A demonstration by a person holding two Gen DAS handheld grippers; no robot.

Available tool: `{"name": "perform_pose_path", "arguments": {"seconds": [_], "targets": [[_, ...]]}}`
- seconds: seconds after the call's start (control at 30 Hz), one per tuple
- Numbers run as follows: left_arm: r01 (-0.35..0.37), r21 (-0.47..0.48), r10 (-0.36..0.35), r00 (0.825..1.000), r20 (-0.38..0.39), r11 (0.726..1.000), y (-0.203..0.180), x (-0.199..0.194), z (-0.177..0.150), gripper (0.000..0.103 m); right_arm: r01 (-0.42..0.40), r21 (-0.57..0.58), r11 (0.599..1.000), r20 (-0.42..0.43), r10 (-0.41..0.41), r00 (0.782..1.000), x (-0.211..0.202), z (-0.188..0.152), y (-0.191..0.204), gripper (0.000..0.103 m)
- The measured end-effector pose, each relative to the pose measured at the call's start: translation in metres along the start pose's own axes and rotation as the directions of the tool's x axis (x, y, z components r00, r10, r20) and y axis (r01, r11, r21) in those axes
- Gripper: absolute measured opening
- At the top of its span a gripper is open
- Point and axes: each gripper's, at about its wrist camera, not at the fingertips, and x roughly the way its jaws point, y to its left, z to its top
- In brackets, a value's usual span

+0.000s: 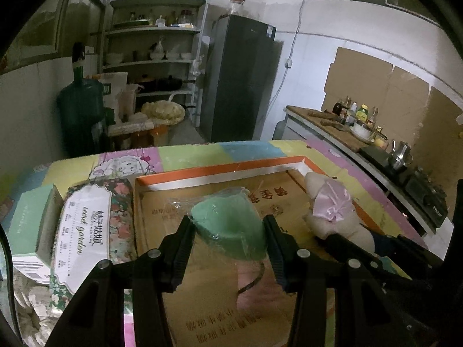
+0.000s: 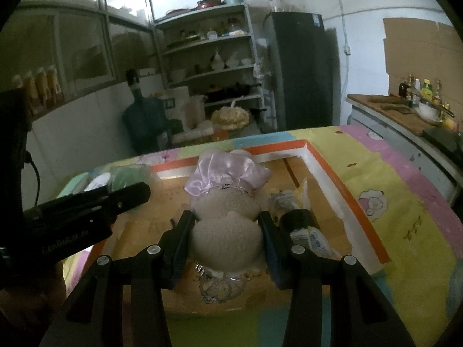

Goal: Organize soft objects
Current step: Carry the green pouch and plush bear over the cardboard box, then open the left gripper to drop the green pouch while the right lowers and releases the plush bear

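Green sponge (image 1: 228, 225) pinched in left tool (image 1: 228, 231), plush toy (image 2: 227, 225) pinched in right tool (image 2: 225, 231), both level over tray (image 2: 330, 167).

My work surface is a table (image 1: 185, 153) under a cloth of pastel patches, yellow, pink, blue and green, printed with little sheep. A shallow cardboard box (image 1: 220, 170) with an orange and white rim lies flat on the cloth and takes up the middle; its brown floor carries printed red characters. To my left of the box, touching its side, a flowery pack (image 1: 86, 225) with a white label lies lengthwise on the cloth. Just beside that, further left, sits a pale green carton (image 1: 31, 225). In my right view the cloth (image 2: 385, 179) runs on bare past the box rim (image 2: 332, 170).
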Motion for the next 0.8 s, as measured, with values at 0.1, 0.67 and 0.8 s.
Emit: {"name": "perform_pose_path", "arguments": {"seconds": [0.1,0.67,0.8], "targets": [[-0.004,-0.002,0.004,1.000,-0.026,1.000,0.000,0.007,-0.001,0.048,-0.002,-0.016,1.000,-0.023,0.001,1.000,0.008,0.000,0.003,0.047],[0.003,-0.021,-0.005,0.995,-0.098,1.000,0.001,0.029,-0.005,0.051,-0.003,0.003,1.000,-0.128,0.004,0.992,0.035,-0.002,-0.001,0.052],[-0.004,-0.018,0.003,0.996,-0.091,1.000,0.001,0.028,-0.005,0.052,-0.011,0.034,0.999,-0.129,0.016,0.992,0.035,-0.002,-0.006,0.053]]}}
